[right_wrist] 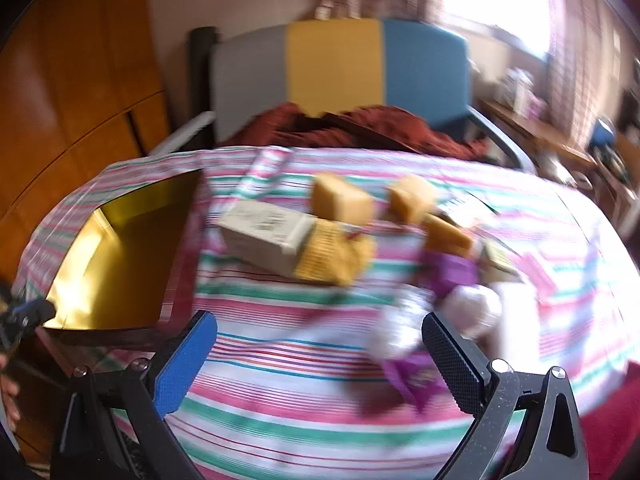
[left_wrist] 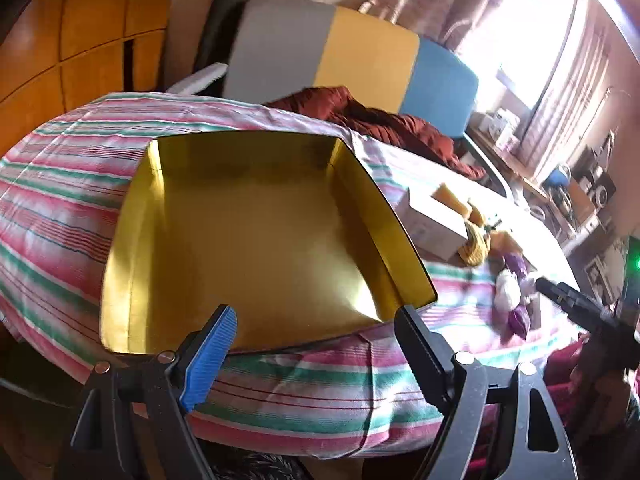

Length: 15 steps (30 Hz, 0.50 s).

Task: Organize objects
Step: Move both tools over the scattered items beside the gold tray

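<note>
Gold-lined box (left_wrist: 256, 236), open-topped and empty, resting on the striped cloth (left_wrist: 60, 184); it is the probable receptacle for the loose objects lying to its right. The white carton (right_wrist: 266, 236) lies nearest the box, with a yellow knitted item (right_wrist: 340, 256) against its right end, yellow blocks (right_wrist: 342, 198) just behind, and purple-and-white wrapped items (right_wrist: 452, 280) further right, closest to the right gripper (right_wrist: 320, 356). This view is blurred, so the exact contacts among these objects cannot be read.

The right gripper has its jaws spread wide with nothing between them, pointing down towards the cloth just short of the wrapped items. The left gripper (left_wrist: 316, 340) is likewise open and empty, held over the near edge of the box.

Risks, judged from this arrangement:
- The objects lie close together, so a closing jaw may catch two at once or push a neighbour away.
- The wrapped items look soft and crinkly and may slip from the pads.
- The cloth is loose and could be pinched and dragged with a grasp, shifting everything on it.
- The box walls appear thin; a nudge from the left gripper could shift or tilt the box.
</note>
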Each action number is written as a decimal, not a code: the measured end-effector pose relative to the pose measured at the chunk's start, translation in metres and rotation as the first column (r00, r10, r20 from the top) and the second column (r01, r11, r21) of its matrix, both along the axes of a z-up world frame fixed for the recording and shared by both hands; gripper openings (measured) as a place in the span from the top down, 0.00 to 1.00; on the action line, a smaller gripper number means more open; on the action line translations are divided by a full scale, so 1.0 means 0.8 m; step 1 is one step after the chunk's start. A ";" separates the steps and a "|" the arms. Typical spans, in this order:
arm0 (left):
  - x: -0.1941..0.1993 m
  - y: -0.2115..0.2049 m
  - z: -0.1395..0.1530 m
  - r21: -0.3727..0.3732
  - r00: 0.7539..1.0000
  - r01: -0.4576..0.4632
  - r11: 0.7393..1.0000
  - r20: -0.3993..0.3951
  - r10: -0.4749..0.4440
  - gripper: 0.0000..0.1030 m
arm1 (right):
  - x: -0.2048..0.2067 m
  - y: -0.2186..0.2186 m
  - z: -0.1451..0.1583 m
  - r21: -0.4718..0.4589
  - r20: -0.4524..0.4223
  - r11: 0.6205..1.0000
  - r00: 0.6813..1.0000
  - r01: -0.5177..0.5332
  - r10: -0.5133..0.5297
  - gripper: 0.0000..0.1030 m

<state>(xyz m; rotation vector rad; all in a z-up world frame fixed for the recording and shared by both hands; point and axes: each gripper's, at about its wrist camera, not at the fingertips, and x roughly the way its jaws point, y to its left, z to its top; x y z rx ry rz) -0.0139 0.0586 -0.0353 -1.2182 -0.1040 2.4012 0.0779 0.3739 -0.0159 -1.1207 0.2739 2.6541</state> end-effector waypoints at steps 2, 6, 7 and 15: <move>0.000 0.009 0.000 -0.006 1.000 0.022 1.000 0.003 -0.022 0.20 | 0.007 0.024 0.003 -0.015 0.004 0.999 0.999 0.052 -0.052 0.00; 0.000 0.033 0.011 -0.028 0.995 0.096 0.995 -0.011 -0.097 0.20 | 0.015 0.059 0.009 -0.012 0.004 0.992 0.992 0.125 -0.125 0.00; -0.001 0.040 0.015 -0.038 0.992 0.121 0.992 -0.019 -0.122 0.20 | 0.018 0.065 0.011 -0.010 -0.001 0.991 0.991 0.136 -0.136 0.00; -0.009 0.141 0.045 -0.263 0.890 0.402 0.877 -0.114 -0.441 0.20 | 0.009 0.097 0.015 -0.010 -0.001 0.992 0.993 0.122 -0.122 0.00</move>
